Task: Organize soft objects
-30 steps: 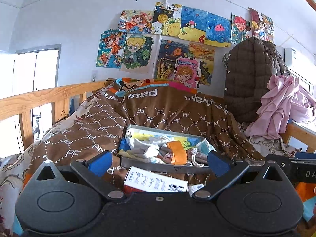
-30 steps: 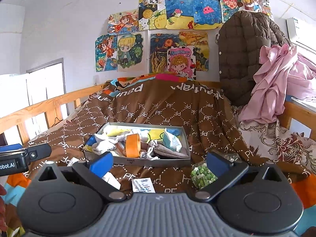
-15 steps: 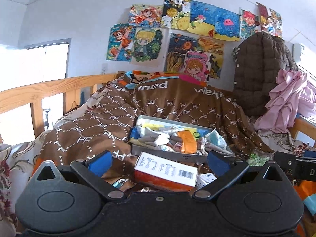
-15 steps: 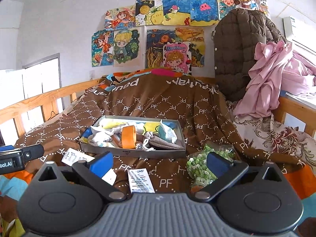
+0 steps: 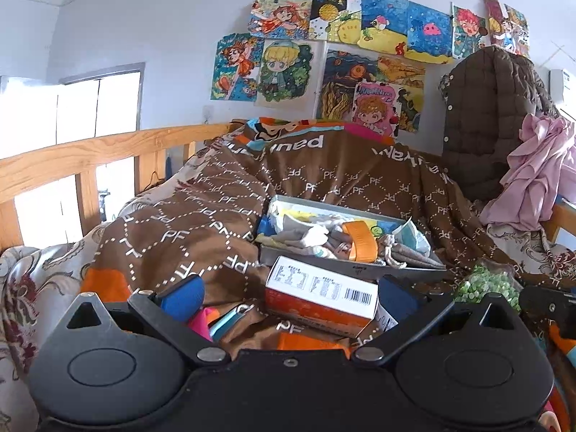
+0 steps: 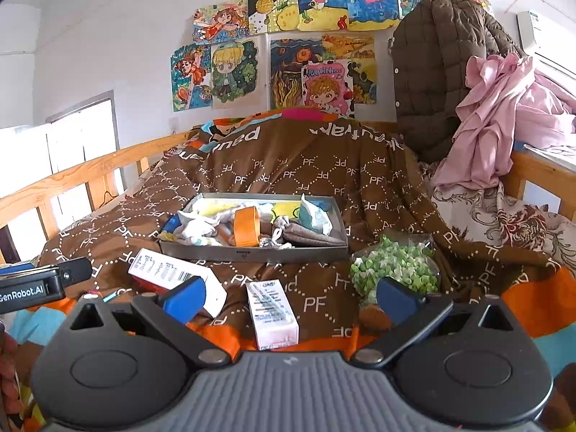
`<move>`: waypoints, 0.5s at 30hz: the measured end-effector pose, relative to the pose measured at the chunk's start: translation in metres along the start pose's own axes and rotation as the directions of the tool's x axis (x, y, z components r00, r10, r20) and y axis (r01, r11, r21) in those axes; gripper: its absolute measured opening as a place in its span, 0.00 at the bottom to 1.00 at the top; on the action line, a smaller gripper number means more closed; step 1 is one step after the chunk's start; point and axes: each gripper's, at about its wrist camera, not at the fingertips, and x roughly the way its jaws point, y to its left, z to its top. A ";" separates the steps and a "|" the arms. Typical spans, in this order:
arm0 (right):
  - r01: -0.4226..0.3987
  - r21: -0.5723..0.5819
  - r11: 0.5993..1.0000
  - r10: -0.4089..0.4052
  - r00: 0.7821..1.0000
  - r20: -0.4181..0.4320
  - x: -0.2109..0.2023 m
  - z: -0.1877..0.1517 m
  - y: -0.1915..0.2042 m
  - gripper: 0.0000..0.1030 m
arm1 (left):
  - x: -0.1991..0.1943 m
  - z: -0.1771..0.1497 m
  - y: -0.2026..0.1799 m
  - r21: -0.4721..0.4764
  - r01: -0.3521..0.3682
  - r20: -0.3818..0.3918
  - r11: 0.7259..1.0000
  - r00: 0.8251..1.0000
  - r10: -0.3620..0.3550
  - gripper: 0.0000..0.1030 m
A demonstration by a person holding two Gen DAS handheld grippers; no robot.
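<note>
Left wrist view: left gripper (image 5: pixel 288 293) spread wide, empty, orange-white box (image 5: pixel 321 293) btwn its tips. Right gripper (image 6: pixel 288 298) also released. Soft items sit in grey tray (image 6: pixel 252 252) on bed. Risk: grabbing rigid box instead; sagging blanket (image 6: pixel 306 172) could tip tray.

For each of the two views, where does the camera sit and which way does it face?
Left wrist: on the left hand-held gripper, low over the bed, facing the tray and postered wall; open fingers show.
Right wrist: on the right hand-held gripper, same heading; open fingers and a hand at left.
Shared: tray, white box, green bag.
</note>
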 end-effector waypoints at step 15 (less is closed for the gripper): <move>0.000 -0.017 1.000 -0.001 0.998 -0.063 0.006 -0.011 0.005 1.00 | -0.010 -0.017 -0.005 0.027 -0.011 -0.090 1.000 0.996 0.013 0.99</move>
